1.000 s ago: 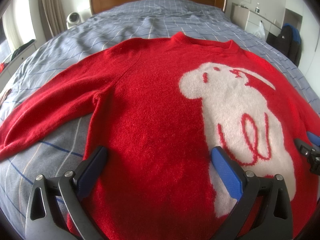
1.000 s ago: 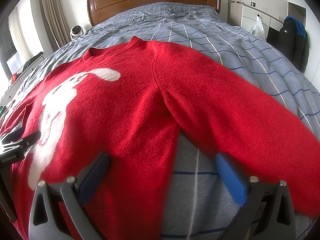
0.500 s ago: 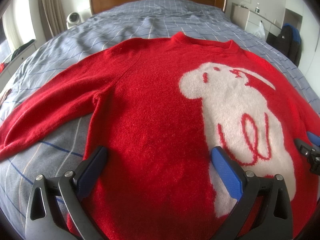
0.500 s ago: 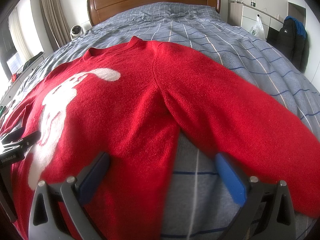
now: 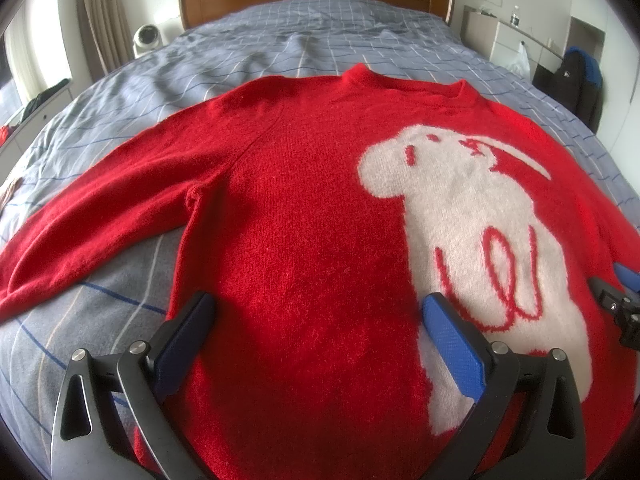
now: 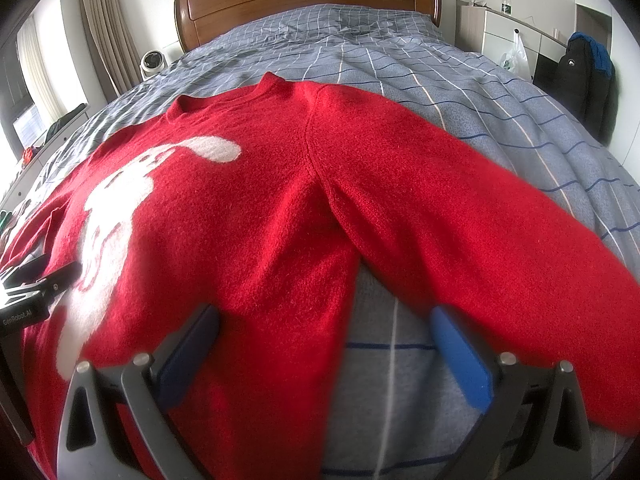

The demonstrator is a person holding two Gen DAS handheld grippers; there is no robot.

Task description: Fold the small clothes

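The red sweater (image 5: 304, 240) lay flat on the bed (image 5: 304, 40), likely soft and floppy; both grippers' jaws stood apart, empty; the hem corners looked best to grip.

Left tool (image 5: 316, 320) and right tool (image 6: 326, 328) side by side, both with fingers spread wide, empty

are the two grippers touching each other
Apart. In the left wrist view the left gripper sits open over the red sweater, and the right gripper stands off at the frame's right edge, sweater between them.
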